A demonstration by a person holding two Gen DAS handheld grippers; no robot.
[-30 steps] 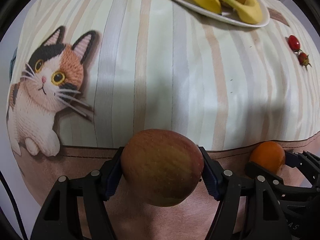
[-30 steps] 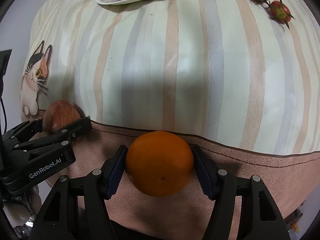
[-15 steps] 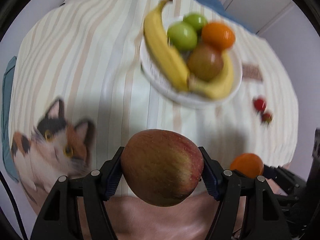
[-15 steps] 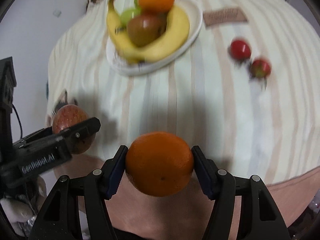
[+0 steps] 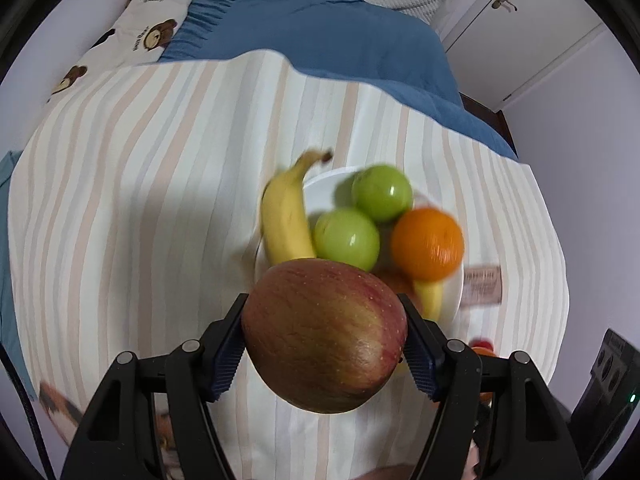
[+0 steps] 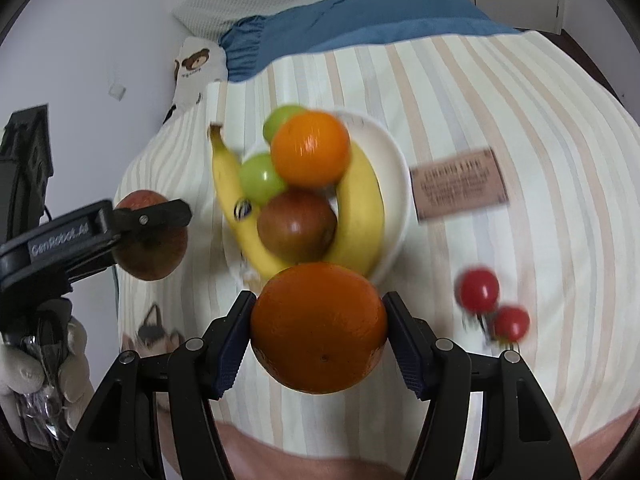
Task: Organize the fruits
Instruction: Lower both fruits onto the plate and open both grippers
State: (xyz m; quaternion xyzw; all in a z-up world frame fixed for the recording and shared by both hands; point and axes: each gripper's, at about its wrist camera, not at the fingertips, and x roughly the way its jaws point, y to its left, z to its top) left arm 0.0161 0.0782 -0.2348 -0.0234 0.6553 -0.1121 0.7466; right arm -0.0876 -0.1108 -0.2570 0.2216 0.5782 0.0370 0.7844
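Left gripper (image 5: 325, 344) clenching the red-streaked round apple (image 5: 325, 334), right gripper (image 6: 319, 330) clenching the glossy round orange (image 6: 319, 326), both needing gentle lowering onto the crowded white round plate (image 6: 394, 168)

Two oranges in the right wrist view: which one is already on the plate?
The upper orange, sitting atop the pile on the white plate. The lower orange is clamped in the right gripper, short of the plate.
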